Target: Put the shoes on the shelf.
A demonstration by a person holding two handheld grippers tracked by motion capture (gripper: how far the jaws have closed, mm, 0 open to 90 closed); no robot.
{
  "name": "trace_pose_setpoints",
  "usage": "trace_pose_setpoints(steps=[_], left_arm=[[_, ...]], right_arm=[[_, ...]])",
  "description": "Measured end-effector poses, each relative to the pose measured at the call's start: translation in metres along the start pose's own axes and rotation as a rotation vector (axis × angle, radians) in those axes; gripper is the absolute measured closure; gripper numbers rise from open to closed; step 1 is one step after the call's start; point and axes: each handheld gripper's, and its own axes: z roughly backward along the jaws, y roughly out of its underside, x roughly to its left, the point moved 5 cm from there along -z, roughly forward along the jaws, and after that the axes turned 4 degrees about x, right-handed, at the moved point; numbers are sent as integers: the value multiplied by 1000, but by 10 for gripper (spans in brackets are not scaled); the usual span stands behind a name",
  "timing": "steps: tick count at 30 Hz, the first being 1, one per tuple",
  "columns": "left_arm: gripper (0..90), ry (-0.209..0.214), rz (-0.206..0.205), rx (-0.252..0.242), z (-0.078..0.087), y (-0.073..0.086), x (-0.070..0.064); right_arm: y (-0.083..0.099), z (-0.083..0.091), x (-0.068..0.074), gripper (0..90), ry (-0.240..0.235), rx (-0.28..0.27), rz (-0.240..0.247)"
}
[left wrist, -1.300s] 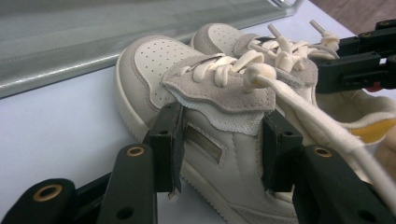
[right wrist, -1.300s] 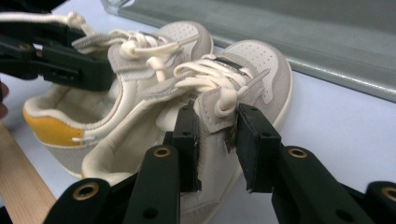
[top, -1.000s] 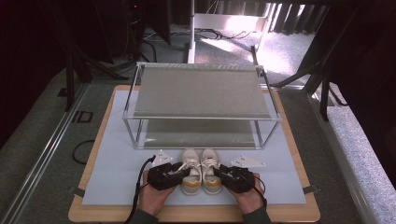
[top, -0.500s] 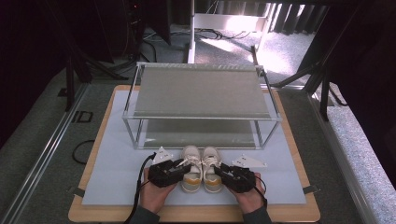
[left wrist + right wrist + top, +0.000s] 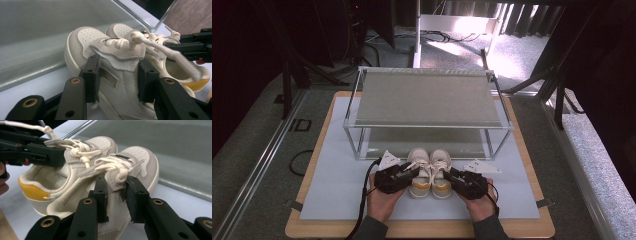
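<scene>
left gripper [image 5: 117, 75] closed on left shoe [image 5: 107, 62] tongue, frame centre | right gripper [image 5: 116, 195] clamps right shoe [image 5: 125, 170] tongue | shoes at lower centre, before rack [image 5: 427, 125] | heels partly hidden

Smooth cream leather shoes [image 5: 429, 171]

1. The left shoe [image 5: 110, 75] is cream-white leather with pale grey suede panels, a perforated toe and white laces.
2. The right shoe [image 5: 130, 167] matches it, cream and grey.
3. Both heels carry a mustard-yellow patch [image 5: 33, 191].
4. Both tongs, left [image 5: 117, 75] and right [image 5: 117, 197], are matt black with brass-coloured rivets.
5. The worktop [image 5: 312, 227] is light wood under a pale blue-grey mat [image 5: 337, 185].
6. The rack [image 5: 427, 100] has grey shelves and a silver frame.
</scene>
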Motion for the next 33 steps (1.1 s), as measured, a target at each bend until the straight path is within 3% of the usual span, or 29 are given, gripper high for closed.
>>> trace_pose_setpoints(steps=[5, 16, 23, 33], left_arm=[[592, -10, 29, -37, -5, -6, 0], [593, -27, 35, -75, -22, -24, 1], [594, -43, 30, -86, -29, -30, 8], [595, -65, 75, -124, -47, -34, 23]], right_arm=[[-7, -1, -9, 718, -4, -23, -11], [-17, -3, -26, 718, 28, -57, -42], [-20, -11, -33, 718, 26, -85, -74], [-25, -30, -46, 718, 35, -100, -110]])
